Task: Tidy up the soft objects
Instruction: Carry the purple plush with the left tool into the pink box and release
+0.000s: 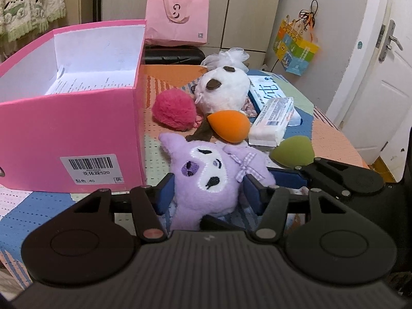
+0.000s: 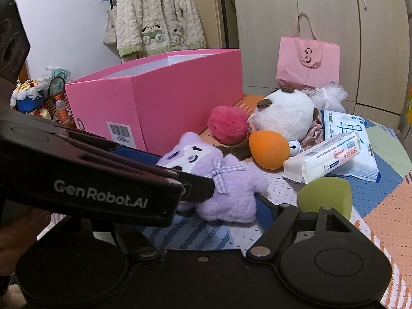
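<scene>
Right under the lens, the left gripper [image 1: 206, 193] straddles the purple plush [image 1: 206, 177], blue pads on either flank of its body, jaws pressed in against the fur, so it looks gripped, though only lightly. The toy lies on the patchwork cloth [image 1: 159, 152], long axis running straight away from the jaws, head toward the far pile, feet back toward the camera. The left hand clearly has the nearer claim. The right gripper [image 2: 231, 200] sits just beside the plush on its other side; one blue finger shows by the toy, the rest is hidden behind the left tool, so I cannot tell its jaw state.

The big pink box [image 1: 77, 139] stands open just left of the plush, likely the destination: lift, swing left, clear the wall. Beyond sit the white plush [image 1: 224, 90], the pink pompom [image 1: 173, 110], the tissue pack [image 1: 273, 121], the orange sponge [image 1: 230, 126] and the green sponge [image 1: 293, 152], none of them blocking that path.
</scene>
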Available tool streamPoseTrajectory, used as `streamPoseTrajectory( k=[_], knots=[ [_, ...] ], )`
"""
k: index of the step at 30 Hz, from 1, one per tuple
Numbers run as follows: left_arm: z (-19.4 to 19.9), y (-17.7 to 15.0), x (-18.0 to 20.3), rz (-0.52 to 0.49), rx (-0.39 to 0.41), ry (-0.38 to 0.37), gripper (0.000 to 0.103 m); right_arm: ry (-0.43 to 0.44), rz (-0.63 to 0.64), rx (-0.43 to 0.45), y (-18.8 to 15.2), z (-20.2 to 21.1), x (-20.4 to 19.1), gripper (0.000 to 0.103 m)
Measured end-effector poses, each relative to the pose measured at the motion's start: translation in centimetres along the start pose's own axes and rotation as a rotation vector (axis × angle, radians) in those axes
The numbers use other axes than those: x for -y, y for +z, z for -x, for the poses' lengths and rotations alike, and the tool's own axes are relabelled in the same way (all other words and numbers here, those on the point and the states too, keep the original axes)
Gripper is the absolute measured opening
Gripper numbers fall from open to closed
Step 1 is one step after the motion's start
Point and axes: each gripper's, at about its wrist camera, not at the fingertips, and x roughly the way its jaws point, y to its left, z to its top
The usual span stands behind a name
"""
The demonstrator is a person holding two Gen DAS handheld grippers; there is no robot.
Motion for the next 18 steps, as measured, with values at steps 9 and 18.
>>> streamPoseTrajectory(
  k=[9,18],
  knots=[
    [4.1,0.9,0.6,-0.052,-0.026,0.031,0.056,0.029,-0.019,-0.024,1.9,2.4,-2.1,0.082],
    [9.6,1.4,-1.5,-0.050,-0.100,0.008,0.056,0.070,0.005,-0.095,3.9,4.8,-6.6,0.080]
  ],
)
